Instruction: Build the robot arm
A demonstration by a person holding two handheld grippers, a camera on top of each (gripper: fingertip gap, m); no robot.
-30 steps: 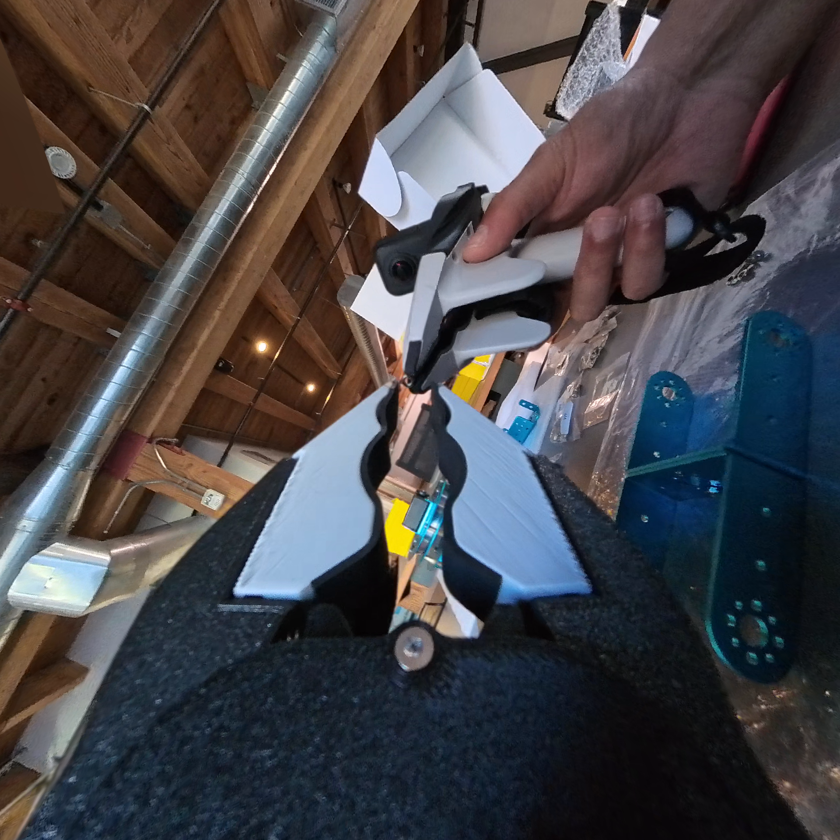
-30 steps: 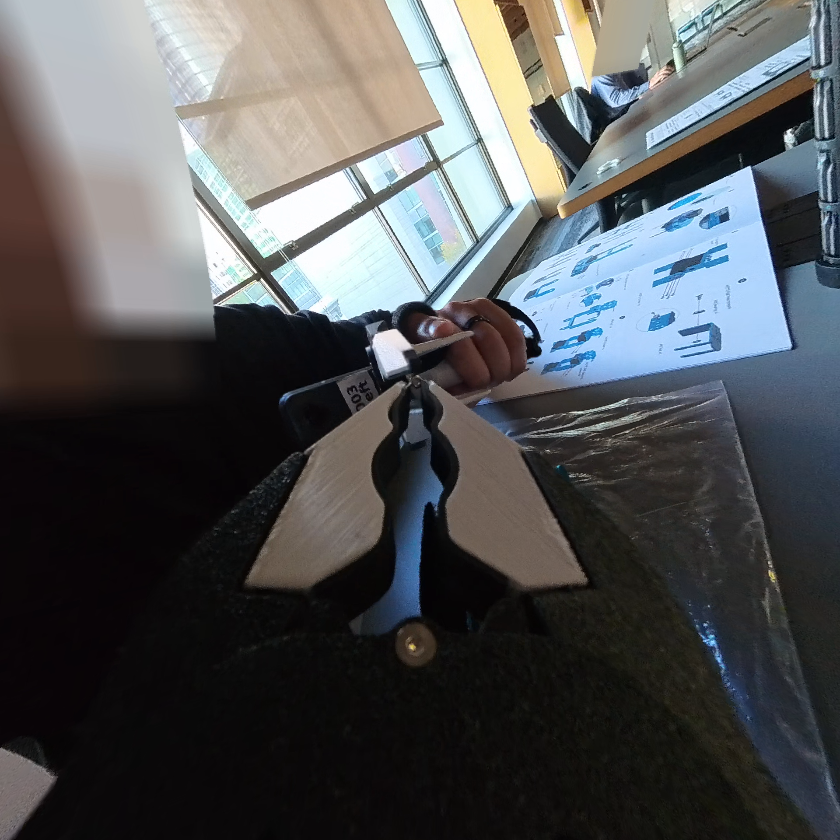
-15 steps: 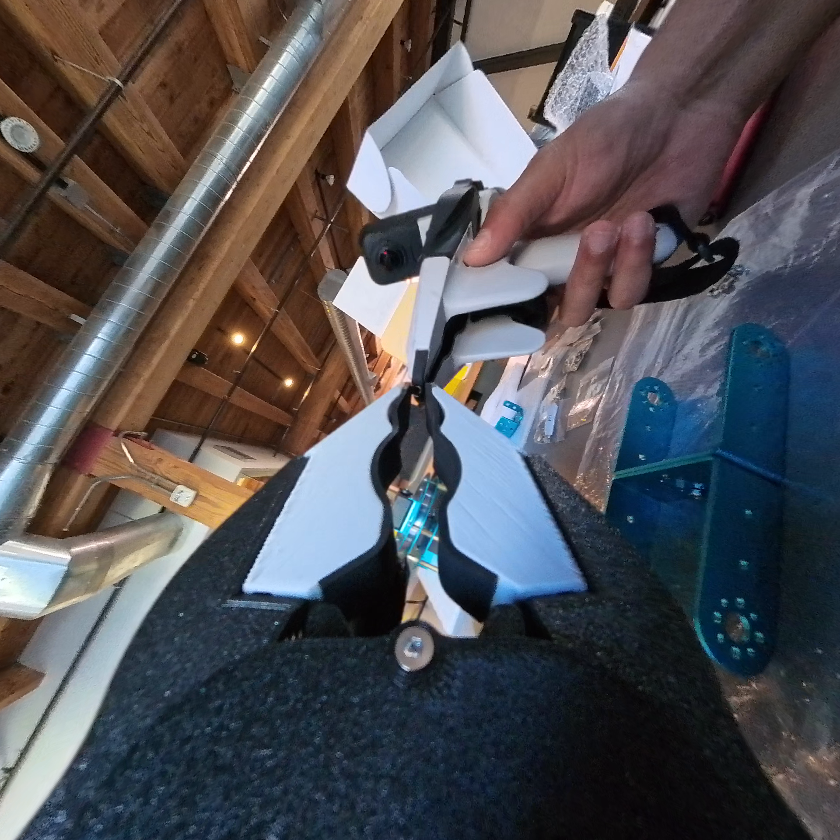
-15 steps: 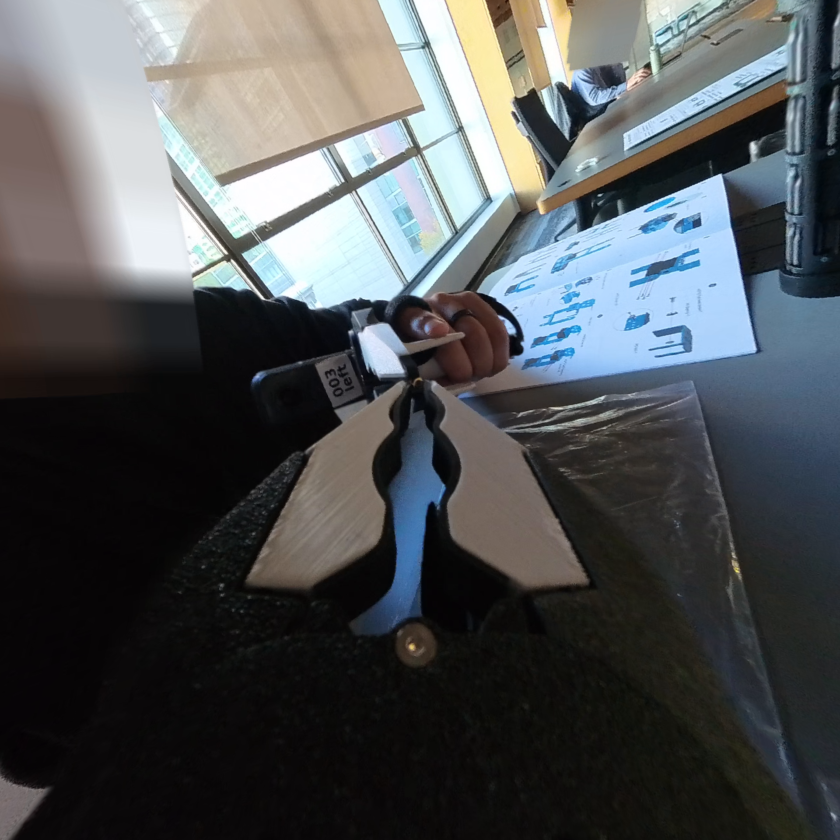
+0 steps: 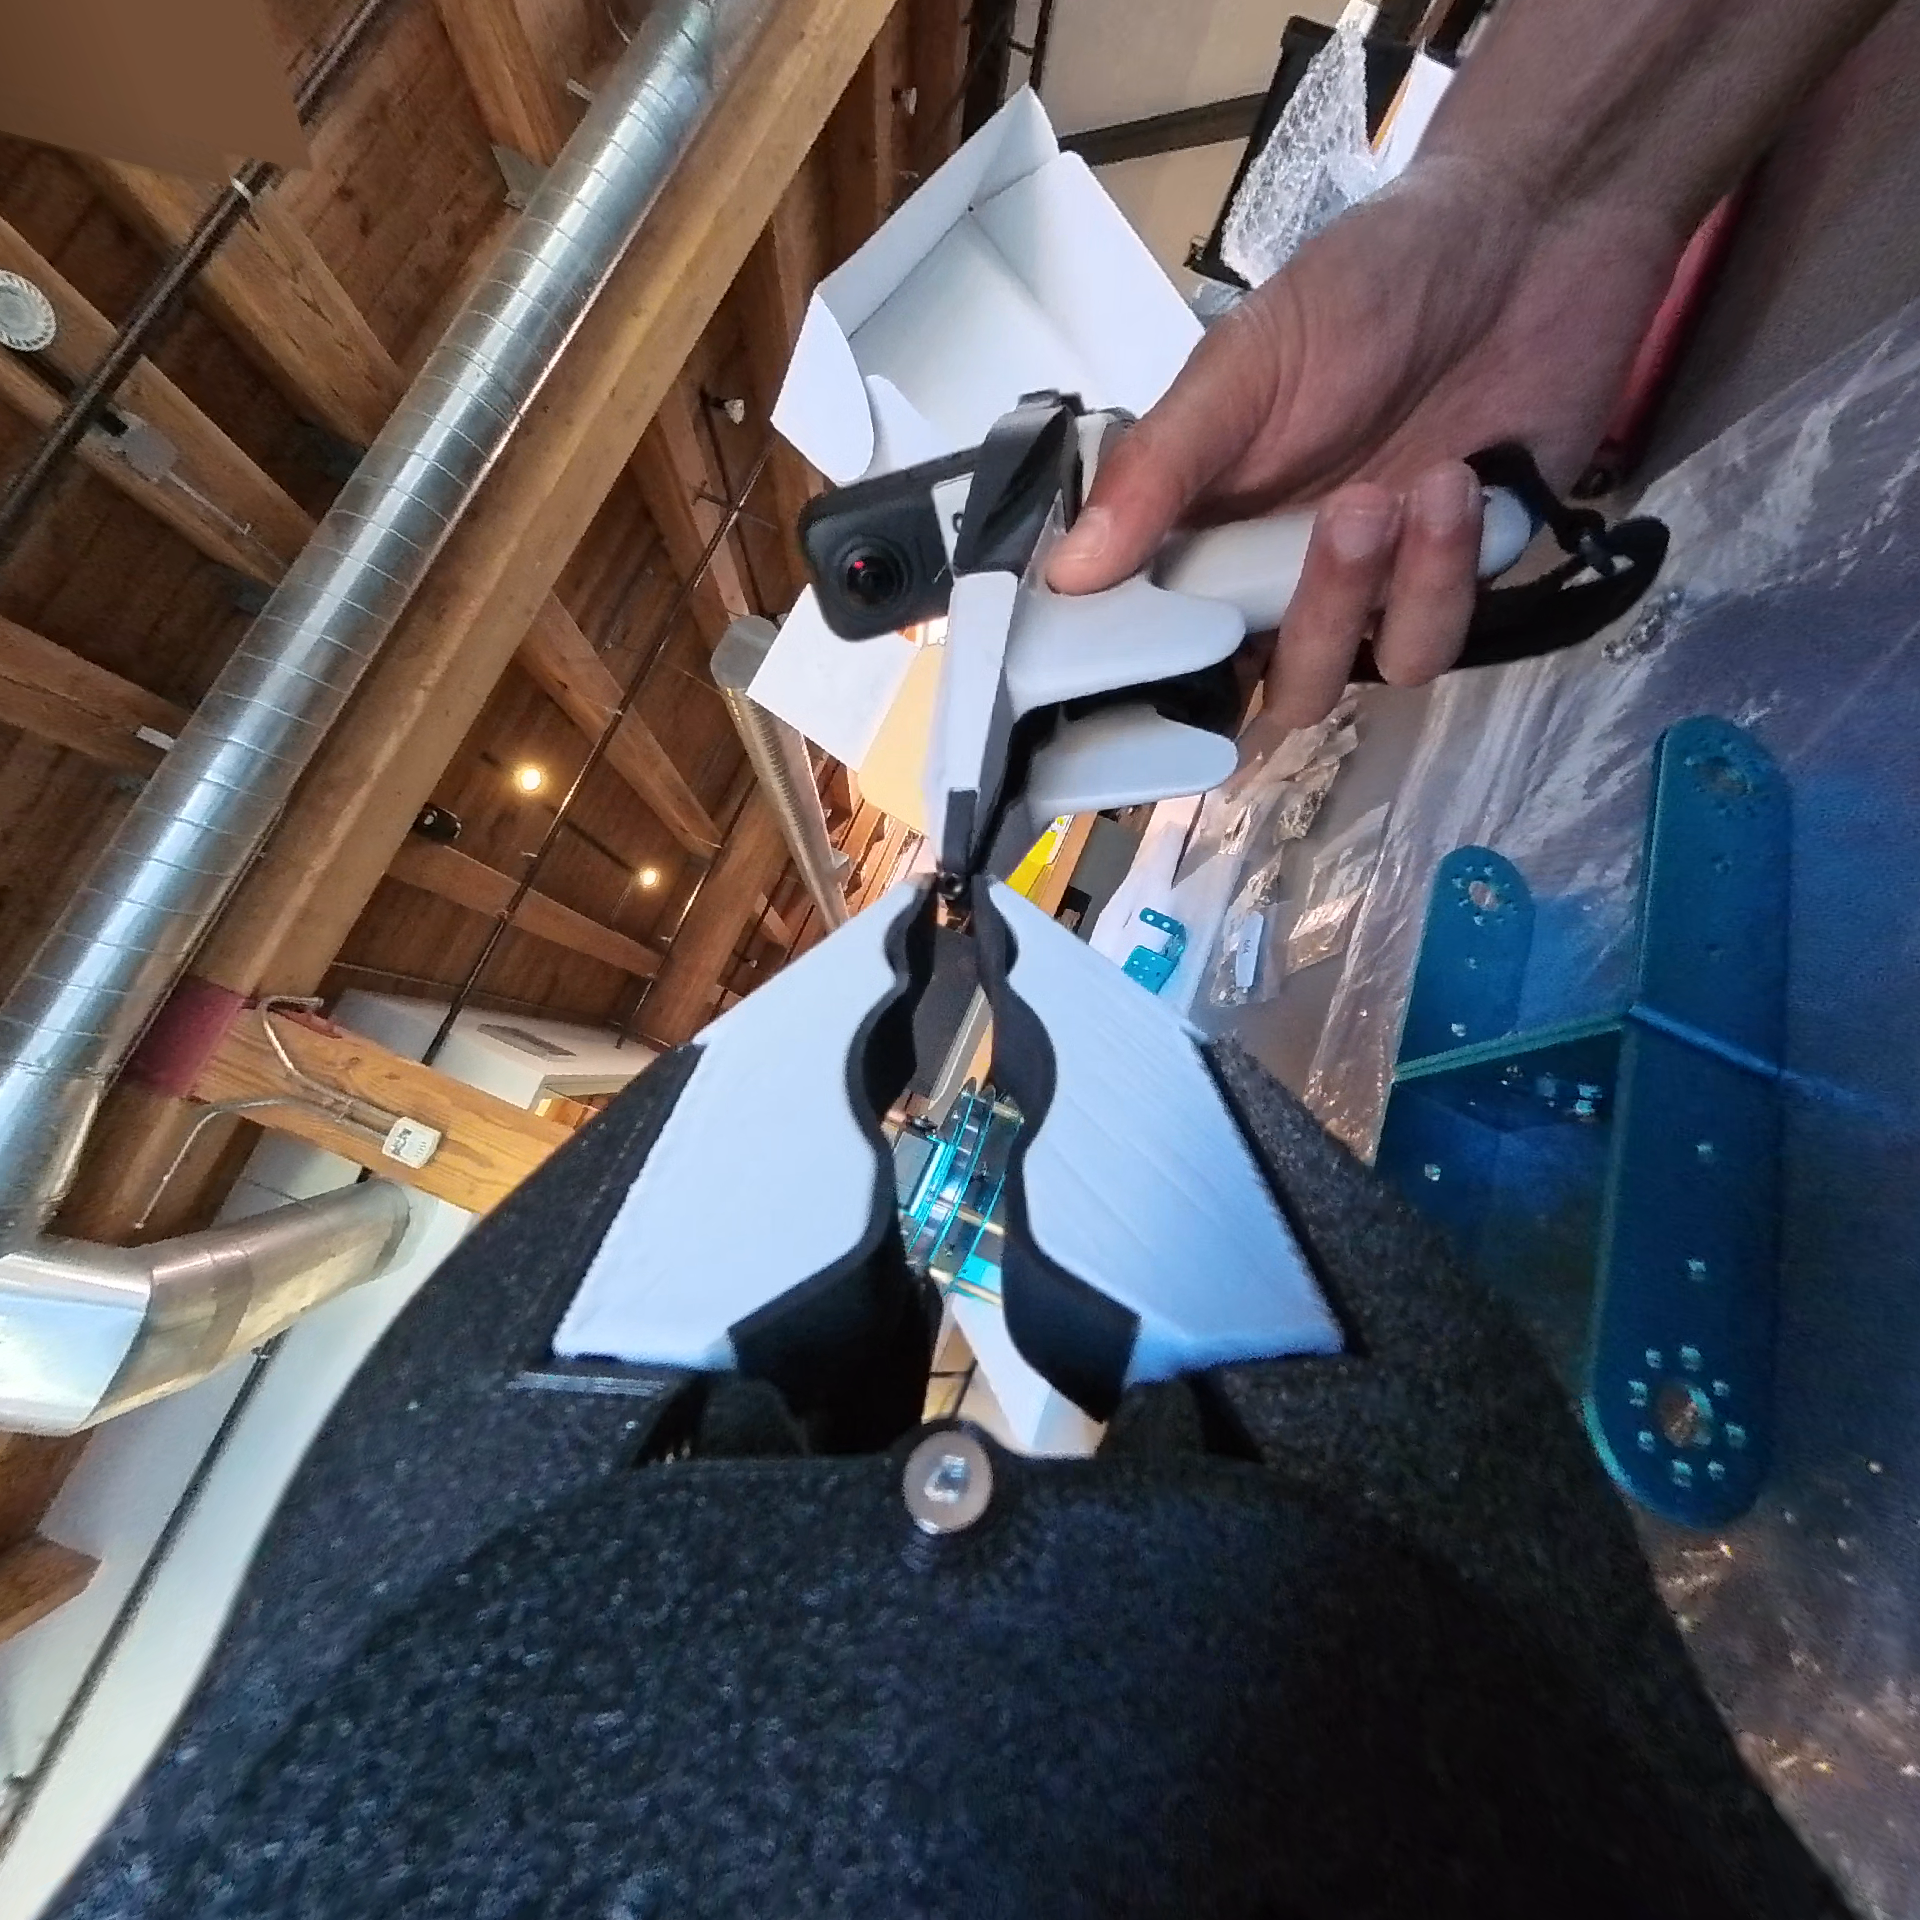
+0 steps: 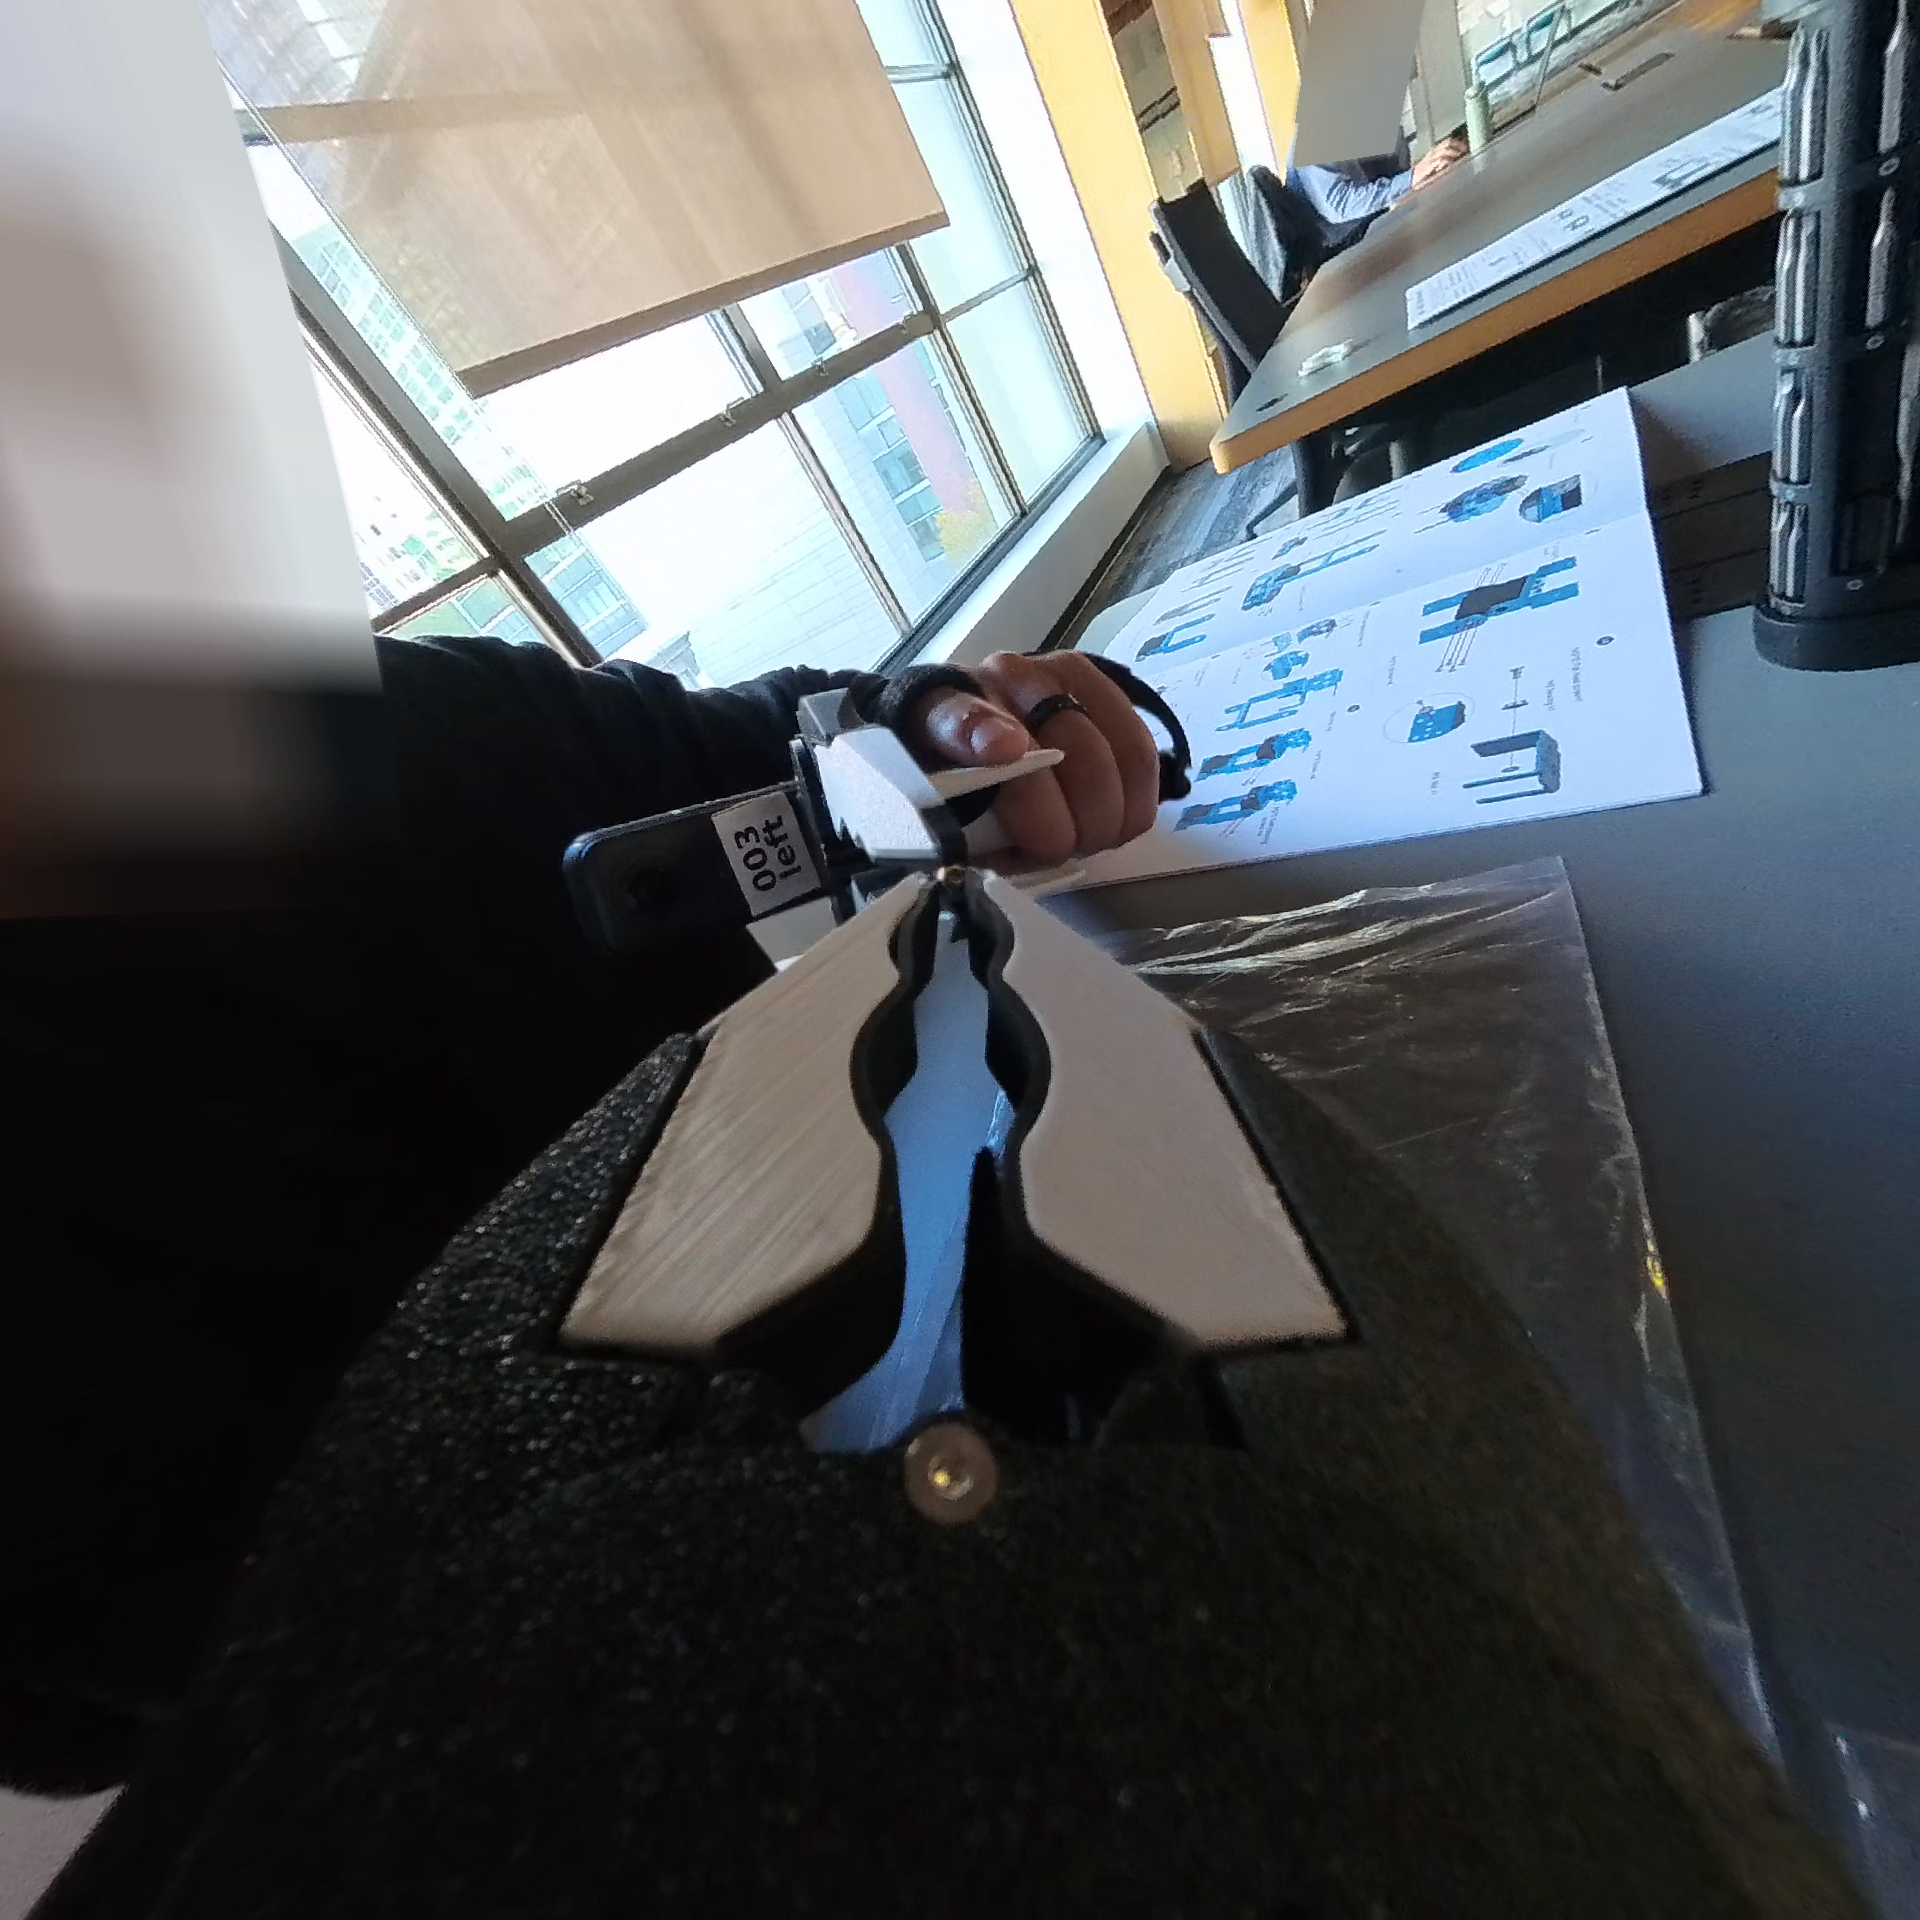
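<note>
My left gripper and my right gripper meet tip to tip above the table. A tiny dark fastener sits where the tips meet, and it also shows in the right wrist view. Both pairs of jaws are closed down on it. In the left wrist view a bare hand holds the right gripper with its camera. In the right wrist view a hand with a ring holds the left gripper. A blue metal bracket lies on a clear plastic bag beside them.
An open instruction booklet lies on the grey table beyond the bag. A black tool stand rises at the right. An open white box, small hardware bags and a small blue part lie farther off. A person sits at a far desk. My left and right fingertips are right by each other. The blue metal bracket is about equally far from each gripper, around 11 cm.
The left gripper's fingers have closed in a little at the tips. Both grippers stay tip to tip and have shifted slightly together, so the background has slid in both views.
</note>
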